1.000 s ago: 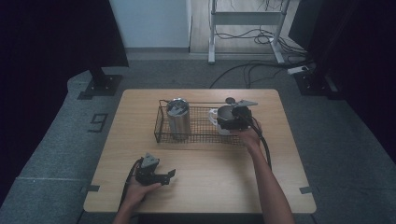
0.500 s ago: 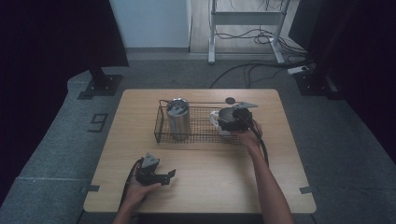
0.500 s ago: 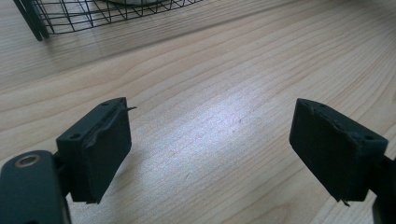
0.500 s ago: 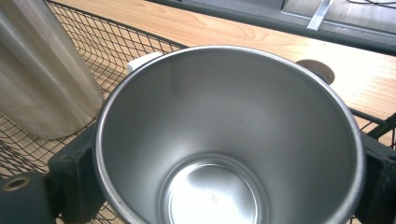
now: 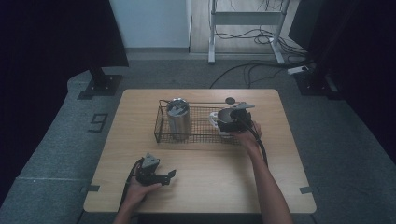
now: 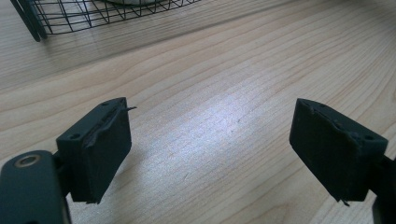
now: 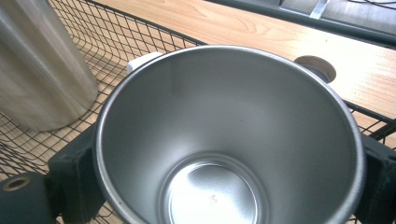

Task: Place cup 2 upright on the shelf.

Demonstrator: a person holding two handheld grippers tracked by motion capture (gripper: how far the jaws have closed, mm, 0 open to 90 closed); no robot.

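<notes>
Though half hidden, cup between jaws.

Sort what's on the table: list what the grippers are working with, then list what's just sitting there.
In play:
- steel cup, between the right gripper's jaws
- wire basket, where the cup sits

Idle:
- tall steel tumbler, standing in the basket
- left gripper, open over bare table

Looks like a lab or recording studio setup, light wooden table set on grey carpeted floor, black curtains hung on both sides, loose black cables left trailing under a white metal desk frame behind.
</notes>
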